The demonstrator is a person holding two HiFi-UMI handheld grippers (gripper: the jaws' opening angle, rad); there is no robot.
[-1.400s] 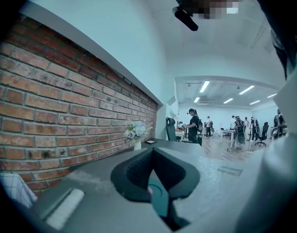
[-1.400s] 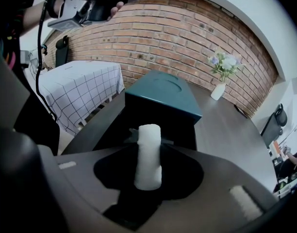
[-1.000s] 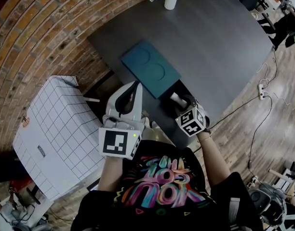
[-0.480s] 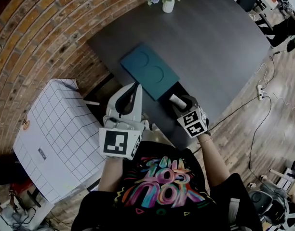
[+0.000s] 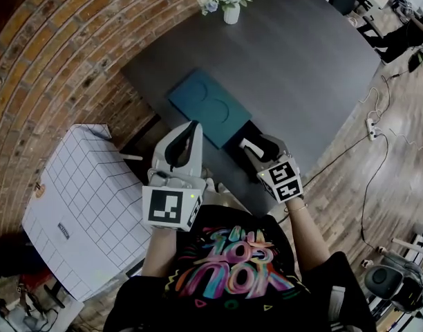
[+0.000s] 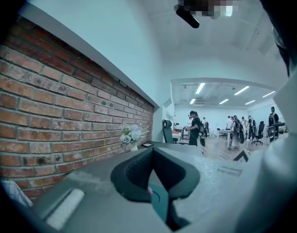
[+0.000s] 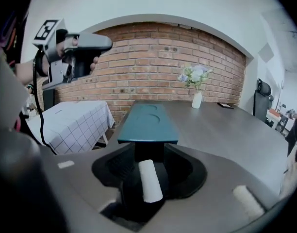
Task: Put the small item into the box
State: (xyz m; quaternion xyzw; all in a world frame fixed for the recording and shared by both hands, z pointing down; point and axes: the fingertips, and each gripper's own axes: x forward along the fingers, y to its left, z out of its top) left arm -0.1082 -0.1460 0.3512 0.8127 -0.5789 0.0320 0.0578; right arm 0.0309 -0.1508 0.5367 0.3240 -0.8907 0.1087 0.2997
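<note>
Table [image 5: 301, 68]: dark matt top; the person stands at its near corner.

Teal slab [image 5: 210, 104]: flat, with two round hollows in its upper face. It lies on the table along the near edge, just left of the near corner.

Box [image 5: 236, 147]: black, standing on the table at the near corner, set against the near end of the teal slab.

Small item [image 7: 149, 180]: a white cylinder lying lengthwise in the dark opening under the right gripper. In the right gripper view it sits low between the two jaws, and neither pad presses on it. Whether it rests on the floor of the box cannot be told.

Right gripper [image 5: 261, 146]: held over the box and angled downward. Its jaws stand wide apart and have just been opening. The small item lies between and below them, ungripped.

Left gripper [image 5: 186, 140]: held off the table's near edge, left of the box, roughly level and pointing toward the teal slab. Its jaws are apart with nothing between them; the teal slab shows through the gap.

Vase [image 5: 231, 12]: white, holding pale flowers, at the table's far edge beside the brick wall [image 5: 52, 54].

Checked cloth [image 5: 80, 199]: white with a dark grid, covering a separate stand to the left, apart from the table.

People [image 6: 194, 127]: standing in the lit room beyond the table's far end, seen in the left gripper view.
</note>
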